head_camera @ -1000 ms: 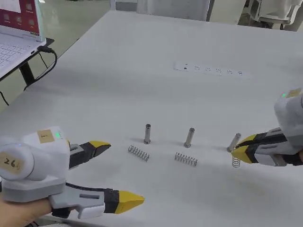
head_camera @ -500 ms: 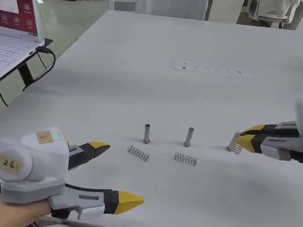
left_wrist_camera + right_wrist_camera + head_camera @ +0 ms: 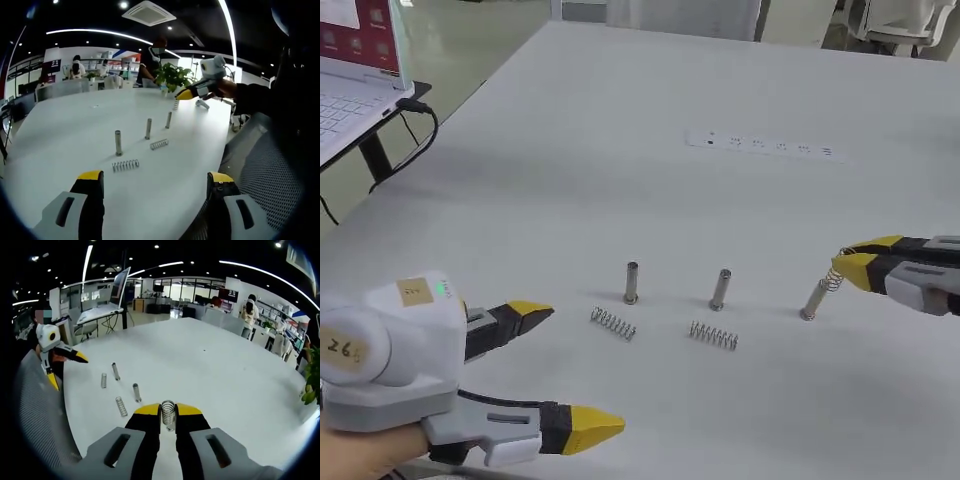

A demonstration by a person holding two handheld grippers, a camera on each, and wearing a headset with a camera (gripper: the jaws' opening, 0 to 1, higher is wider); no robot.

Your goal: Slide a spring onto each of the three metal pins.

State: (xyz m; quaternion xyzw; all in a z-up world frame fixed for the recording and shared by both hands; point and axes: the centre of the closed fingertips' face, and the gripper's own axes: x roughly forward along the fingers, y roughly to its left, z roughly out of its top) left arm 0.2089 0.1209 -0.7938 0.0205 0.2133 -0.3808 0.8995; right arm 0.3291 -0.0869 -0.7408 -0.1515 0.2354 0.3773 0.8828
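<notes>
The right gripper (image 3: 852, 262) comes in from the right edge of the head view, its yellow jaws pinched on a spring (image 3: 833, 280) that hangs from their tips. The spring's lower end sits at the top of the right pin (image 3: 811, 302), which leans in this view; whether the coil is over the pin's tip cannot be told. In the right gripper view the jaws are closed on the spring (image 3: 168, 416) at bottom centre, with the coil standing up between the tips. The middle pin (image 3: 721, 289) and left pin (image 3: 632, 283) stand upright near the centre of the head view, both bare. Two loose springs lie flat on the white table (image 3: 620, 150), one (image 3: 613, 323) just below the left pin and the other (image 3: 713, 336) just below the middle pin, neither touching its pin. The left gripper (image 3: 582, 368) hovers in the lower left of the head view, jaws spread wide and holding nothing, well apart from the pins. In the left gripper view its two tips stand far apart at the bottom, and the three pins run in a row up the middle toward the right gripper (image 3: 181, 95) at upper right. A power strip (image 3: 768, 146) lies higher on the table, and a laptop (image 3: 350, 60) sits at upper left.
</notes>
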